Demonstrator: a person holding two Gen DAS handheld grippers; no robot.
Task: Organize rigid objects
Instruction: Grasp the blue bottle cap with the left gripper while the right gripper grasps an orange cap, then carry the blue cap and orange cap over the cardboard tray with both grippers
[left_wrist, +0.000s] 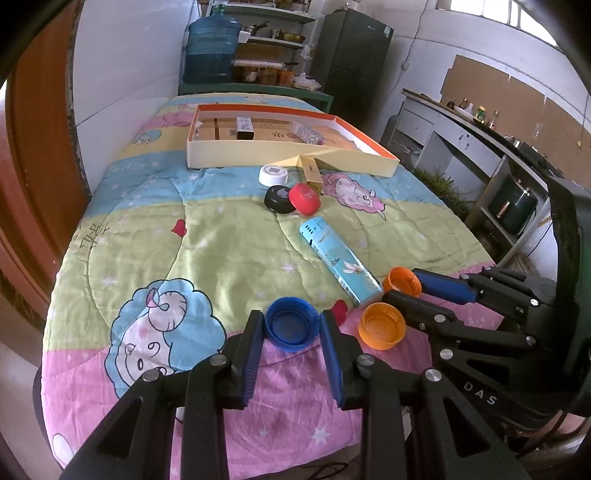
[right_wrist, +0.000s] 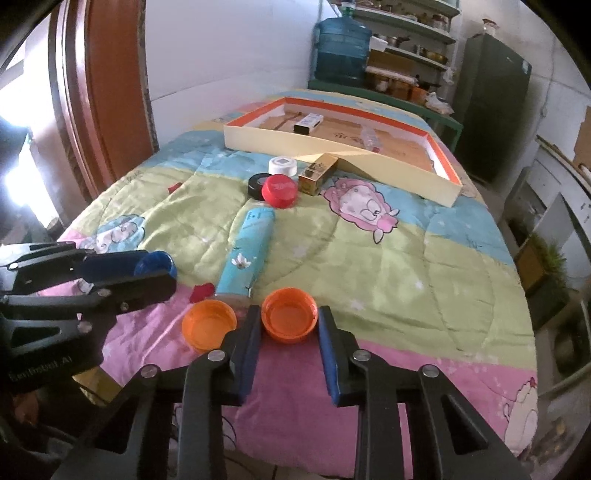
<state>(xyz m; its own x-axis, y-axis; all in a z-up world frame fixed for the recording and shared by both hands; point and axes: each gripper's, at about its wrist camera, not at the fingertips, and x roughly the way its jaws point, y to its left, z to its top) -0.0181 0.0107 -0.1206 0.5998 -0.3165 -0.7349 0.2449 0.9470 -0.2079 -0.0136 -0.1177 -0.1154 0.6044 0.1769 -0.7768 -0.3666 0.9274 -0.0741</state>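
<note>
The left gripper (left_wrist: 292, 326) grips a blue cap (left_wrist: 291, 325) on the quilt's (left_wrist: 221, 240) near edge; the right gripper (right_wrist: 289, 320) grips an orange cap (right_wrist: 289, 319) beside a second orange cap (right_wrist: 208, 324).

A lived-in home kitchen: a cartoon quilt (left_wrist: 221, 236) covers the work surface, with a water jug (left_wrist: 212, 48), shelves of pots (left_wrist: 273, 35), a dark fridge (left_wrist: 351, 55) and a cluttered counter (left_wrist: 476, 125) behind.
</note>
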